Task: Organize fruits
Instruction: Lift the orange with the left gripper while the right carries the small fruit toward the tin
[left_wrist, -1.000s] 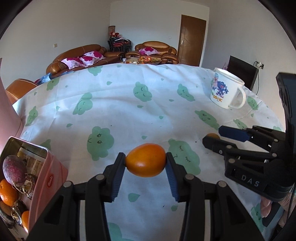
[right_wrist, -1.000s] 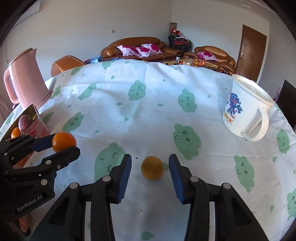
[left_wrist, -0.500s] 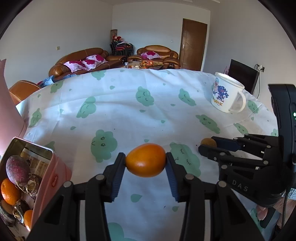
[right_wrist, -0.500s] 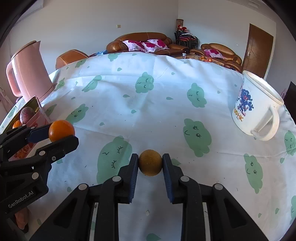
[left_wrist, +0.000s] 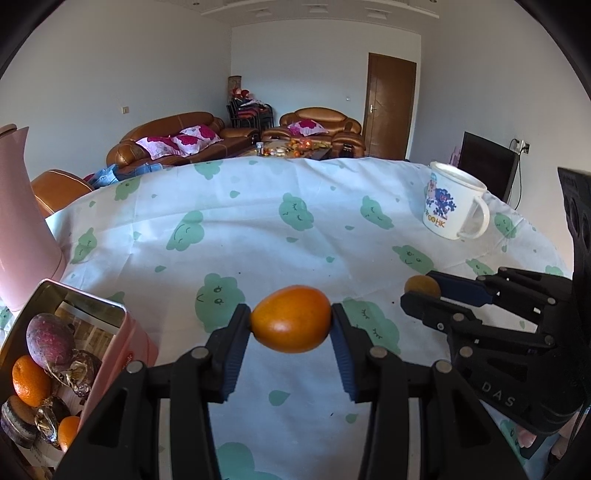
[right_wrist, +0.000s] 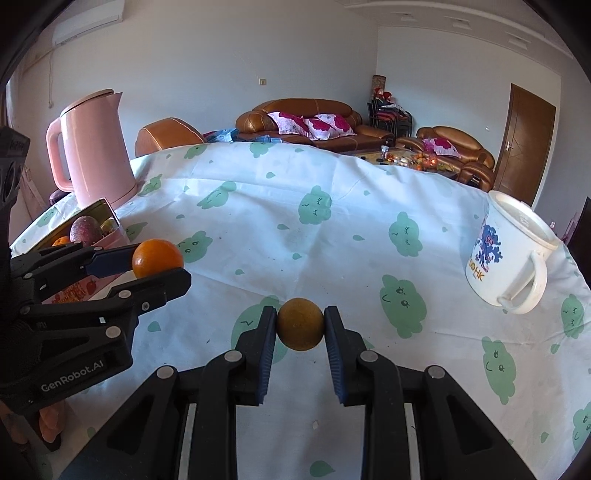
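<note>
Here, the left gripper (left_wrist: 291, 326) squeezes an orange fruit (left_wrist: 291, 319) between its two blue pads, one pad on each side. The right gripper (right_wrist: 300, 326) is closed tight on a small brown fruit (right_wrist: 300, 324) in the same way. Both fruits are up off the tablecloth (right_wrist: 332, 236), which is white with green cloud faces.

The left camera looks down into the pink tin box (left_wrist: 110, 354) at the lower left. You can see inside it: a purple fruit (left_wrist: 50, 341) on top, small oranges (left_wrist: 29, 380) below it, and some dark round things. This camera also shows the right gripper from the side, at the right edge, with the brown fruit peeking out at its tip. A bit of a fingertip (left_wrist: 526, 437) shows under it.

The right camera shows far less of the box. Only its rim, the purple fruit and a bit of orange peek out behind the left gripper's fingers. But this camera shows the whole pink kettle (right_wrist: 92, 151) standing just behind the box, while the left camera cuts the kettle off at the edge. It also shows the white mug (right_wrist: 506, 254) big and close on the right, with its blue picture and handle. In the left camera the mug looks small and far back.
</note>
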